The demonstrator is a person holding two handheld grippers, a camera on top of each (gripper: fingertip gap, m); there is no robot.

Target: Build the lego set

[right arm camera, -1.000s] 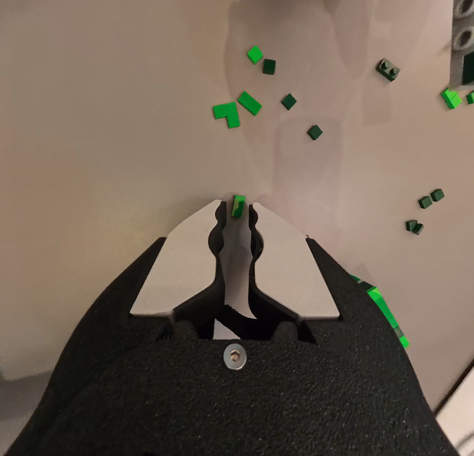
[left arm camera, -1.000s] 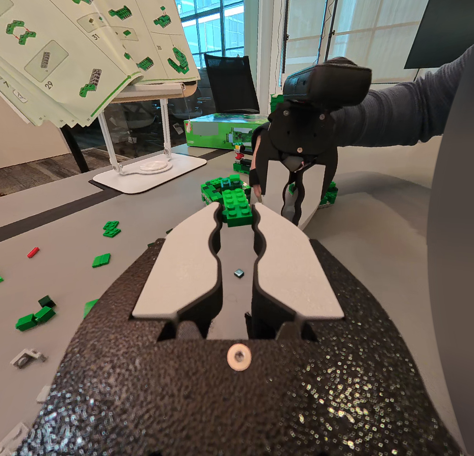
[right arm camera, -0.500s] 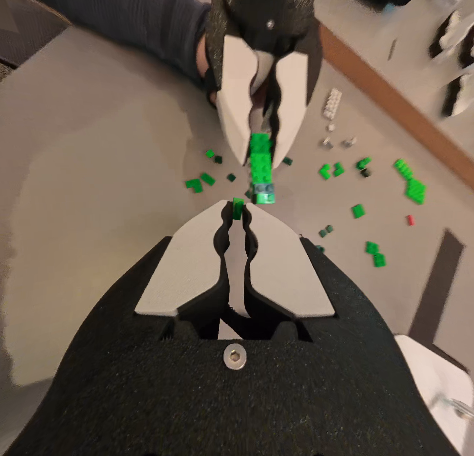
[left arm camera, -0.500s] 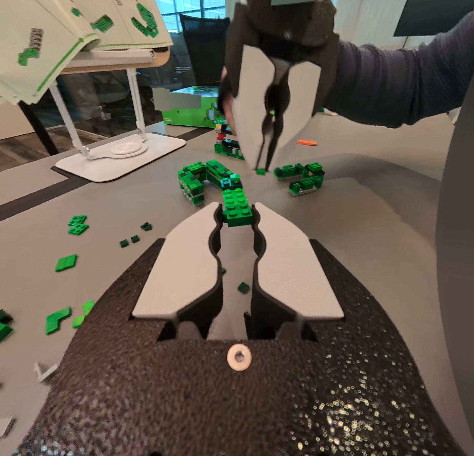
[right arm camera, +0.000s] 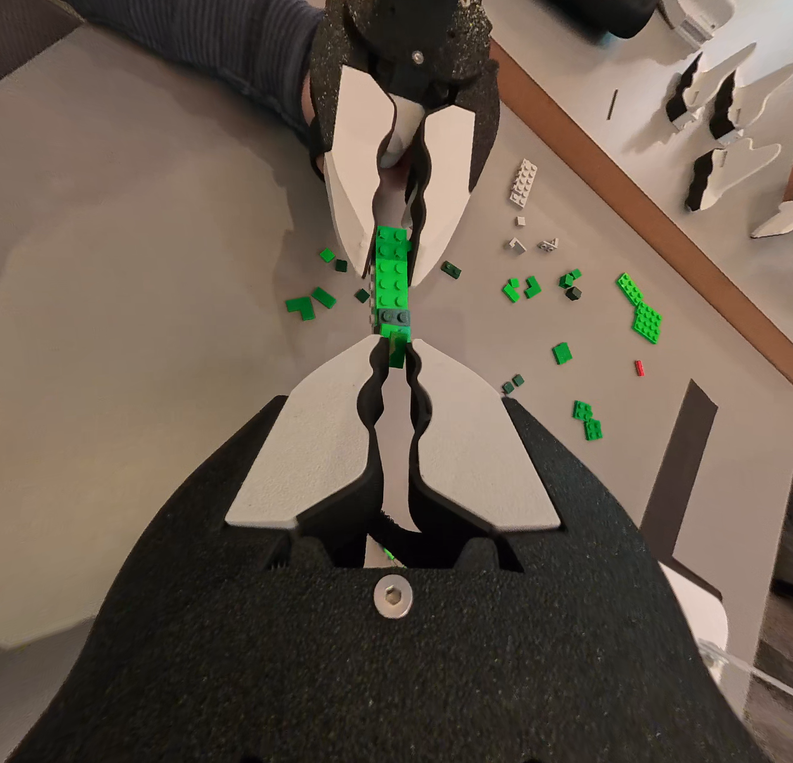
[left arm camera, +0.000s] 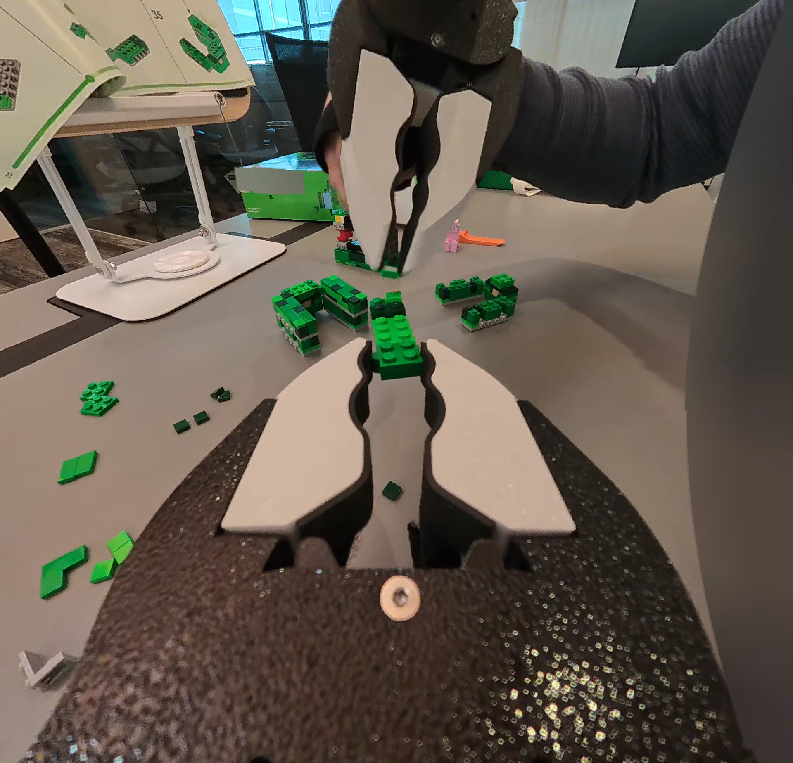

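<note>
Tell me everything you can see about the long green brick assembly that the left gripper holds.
The long green studded plastic brick assembly is a narrow bar, two studs wide, bright green for most of its length, with a dark grey plate and a further green part at its far end. The left gripper clamps one end, and the bar appears to be above the grey table. The right gripper brings a small green piece to the far end.

A black mesh office chair [left arm camera: 296, 56] stands beyond the grey desk's [left arm camera: 579, 356] far edge, before tall windows [left arm camera: 274, 9].

Right claw [right arm camera: 395, 347] pinching small green piece [right arm camera: 397, 348], left claw [right arm camera: 389, 266] gripping green brick strip [right arm camera: 391, 279]
</note>
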